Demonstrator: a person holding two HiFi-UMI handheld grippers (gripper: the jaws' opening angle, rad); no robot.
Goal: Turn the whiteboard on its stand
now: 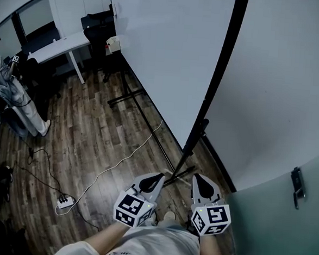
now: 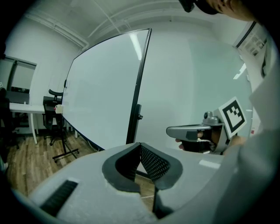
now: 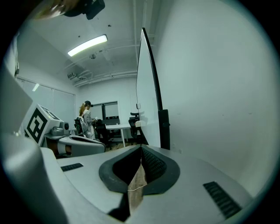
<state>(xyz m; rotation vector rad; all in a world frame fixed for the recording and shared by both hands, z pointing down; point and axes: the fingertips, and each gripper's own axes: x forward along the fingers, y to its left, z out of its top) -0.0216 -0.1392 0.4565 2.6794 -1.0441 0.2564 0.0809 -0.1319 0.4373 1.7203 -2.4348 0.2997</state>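
The whiteboard [image 1: 170, 54] is a tall white panel in a black frame, standing nearly edge-on to me along the wall. Its near black post [image 1: 194, 137] runs down to stand feet [image 1: 179, 173] on the wood floor. My left gripper [image 1: 157, 177] and right gripper [image 1: 198, 178] hover side by side just short of those feet, both shut and holding nothing. In the left gripper view the board [image 2: 100, 87] fills the left half beyond the shut left gripper [image 2: 140, 146]. The right gripper view shows the board's thin edge [image 3: 148, 87] beyond the shut right gripper [image 3: 141, 151].
A white cable and power strip [image 1: 64, 202] lie on the floor to my left. A person [image 1: 10, 86] stands at far left by a white desk [image 1: 61, 46] and a black office chair [image 1: 98, 27]. The wall [image 1: 281, 105] and a door handle [image 1: 297, 185] are close on the right.
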